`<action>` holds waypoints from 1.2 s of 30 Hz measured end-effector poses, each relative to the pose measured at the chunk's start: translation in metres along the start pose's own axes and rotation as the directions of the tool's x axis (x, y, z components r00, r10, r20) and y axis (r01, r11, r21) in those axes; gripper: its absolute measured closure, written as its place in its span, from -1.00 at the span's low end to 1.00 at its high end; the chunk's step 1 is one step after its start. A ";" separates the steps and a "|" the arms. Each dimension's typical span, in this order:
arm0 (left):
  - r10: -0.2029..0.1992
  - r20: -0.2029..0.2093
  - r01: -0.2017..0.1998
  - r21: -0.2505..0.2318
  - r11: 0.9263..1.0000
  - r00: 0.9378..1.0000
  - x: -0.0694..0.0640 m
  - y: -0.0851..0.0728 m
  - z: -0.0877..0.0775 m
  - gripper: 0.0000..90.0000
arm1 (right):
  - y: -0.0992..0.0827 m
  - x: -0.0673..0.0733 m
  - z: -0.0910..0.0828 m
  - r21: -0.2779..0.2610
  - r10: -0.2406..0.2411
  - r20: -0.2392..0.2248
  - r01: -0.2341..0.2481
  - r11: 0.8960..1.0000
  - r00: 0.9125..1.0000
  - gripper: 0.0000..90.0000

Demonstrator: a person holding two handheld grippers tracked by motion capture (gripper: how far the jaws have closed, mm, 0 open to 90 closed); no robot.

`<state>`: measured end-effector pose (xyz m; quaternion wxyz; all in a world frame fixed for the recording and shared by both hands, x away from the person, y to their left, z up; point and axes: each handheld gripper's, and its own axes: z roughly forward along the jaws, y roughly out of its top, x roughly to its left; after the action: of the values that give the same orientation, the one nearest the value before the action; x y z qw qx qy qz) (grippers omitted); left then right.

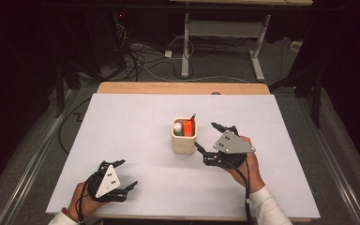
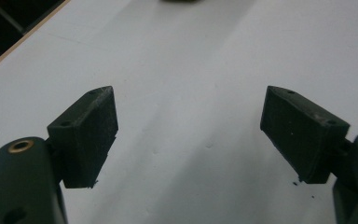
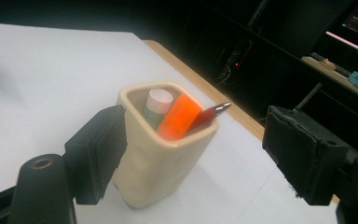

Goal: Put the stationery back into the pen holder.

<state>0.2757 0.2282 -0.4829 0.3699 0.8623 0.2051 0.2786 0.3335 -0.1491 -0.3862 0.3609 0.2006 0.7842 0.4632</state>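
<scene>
Cream cup (image 1: 183, 140); orange marker (image 3: 179, 115).

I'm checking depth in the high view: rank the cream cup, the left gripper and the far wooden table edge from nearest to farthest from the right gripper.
1. Cream cup, just left of the right gripper.
2. Left gripper, near-left of the table.
3. Wooden table edge, at the far side.

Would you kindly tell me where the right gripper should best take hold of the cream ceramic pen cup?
Probably across the cream ceramic pen cup's flat side walls, mid-height, coming level from the right gripper's present side. The cup stands upright, its walls are straight, and the open jaws already flank it.
</scene>
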 end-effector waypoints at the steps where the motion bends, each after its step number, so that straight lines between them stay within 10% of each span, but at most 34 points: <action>1: 0.001 -0.001 -0.001 0.001 1.000 1.000 0.000 0.000 0.000 -0.59 | -0.001 0.000 -0.001 -0.001 -0.003 0.000 0.003 1.000 1.000 -0.52; 36: 0.008 0.003 -0.008 0.004 1.000 1.000 -0.001 0.000 0.001 -0.59 | -0.040 -0.006 -0.047 -0.027 0.012 0.033 -0.011 1.000 0.999 -0.52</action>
<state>0.2757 0.2268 -0.4836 0.3674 0.8642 0.2015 0.2786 0.3032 -0.2001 -0.4044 0.3738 0.2079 0.7707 0.4723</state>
